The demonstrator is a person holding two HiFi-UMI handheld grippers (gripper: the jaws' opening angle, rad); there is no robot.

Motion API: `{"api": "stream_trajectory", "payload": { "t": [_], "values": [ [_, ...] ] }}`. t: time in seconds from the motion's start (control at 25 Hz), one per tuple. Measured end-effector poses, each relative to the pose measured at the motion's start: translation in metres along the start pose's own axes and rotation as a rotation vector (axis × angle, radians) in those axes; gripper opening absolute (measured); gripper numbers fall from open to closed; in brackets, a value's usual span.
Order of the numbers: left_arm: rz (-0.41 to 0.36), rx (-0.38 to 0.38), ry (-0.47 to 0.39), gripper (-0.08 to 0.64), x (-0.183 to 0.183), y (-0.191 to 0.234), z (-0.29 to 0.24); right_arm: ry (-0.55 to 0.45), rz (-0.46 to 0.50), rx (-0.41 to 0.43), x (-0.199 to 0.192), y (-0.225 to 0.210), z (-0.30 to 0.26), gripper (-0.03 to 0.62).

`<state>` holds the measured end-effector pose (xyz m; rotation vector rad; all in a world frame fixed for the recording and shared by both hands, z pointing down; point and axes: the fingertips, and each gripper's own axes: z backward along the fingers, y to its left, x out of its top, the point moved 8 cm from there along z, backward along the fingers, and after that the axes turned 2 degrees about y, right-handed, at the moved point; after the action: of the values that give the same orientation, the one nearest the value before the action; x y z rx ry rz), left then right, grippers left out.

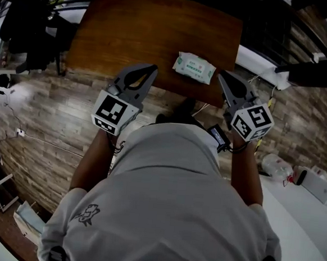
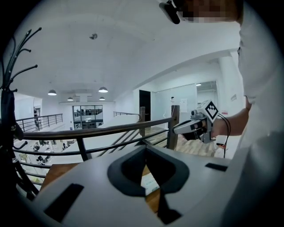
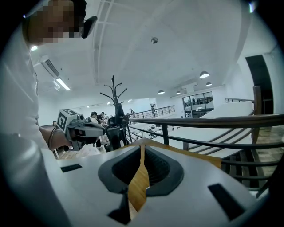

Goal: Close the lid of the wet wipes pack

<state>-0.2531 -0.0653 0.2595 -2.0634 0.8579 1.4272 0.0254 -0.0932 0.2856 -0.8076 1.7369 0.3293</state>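
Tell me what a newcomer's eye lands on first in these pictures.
First come the two grey grippers with marker cubes, the left gripper and the right gripper. Both are shut and empty, and in the head view they flank a wet wipes pack. The pack lies alone near the front edge of a brown wooden table, with a dark railing beyond.

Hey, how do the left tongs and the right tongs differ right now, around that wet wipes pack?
The left tongs sit left of the wet wipes pack, the right tongs right of it. The left tongs' own view shows the pack through its slit; the right tongs' view shows only the wooden table. Both are shut and hold nothing.
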Motion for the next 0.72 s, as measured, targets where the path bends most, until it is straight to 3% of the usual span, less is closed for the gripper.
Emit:
{"api": "stream_trajectory", "payload": {
  "t": [0.24,0.52,0.72],
  "values": [
    [-0.016,-0.045,-0.016,0.013,-0.010,-0.023,0.031,0.000,-0.011,-0.041,-0.021,0.041,0.024,0.049],
    [-0.045,-0.069,-0.038,0.014,-0.008,-0.046,0.047,-0.024,-0.009,-0.081,-0.030,0.055,0.058,0.049],
    [-0.027,-0.063,-0.052,0.014,-0.007,-0.059,0.051,-0.052,0.030,-0.055,-0.030,0.062,0.083,0.049]
  ]
}}
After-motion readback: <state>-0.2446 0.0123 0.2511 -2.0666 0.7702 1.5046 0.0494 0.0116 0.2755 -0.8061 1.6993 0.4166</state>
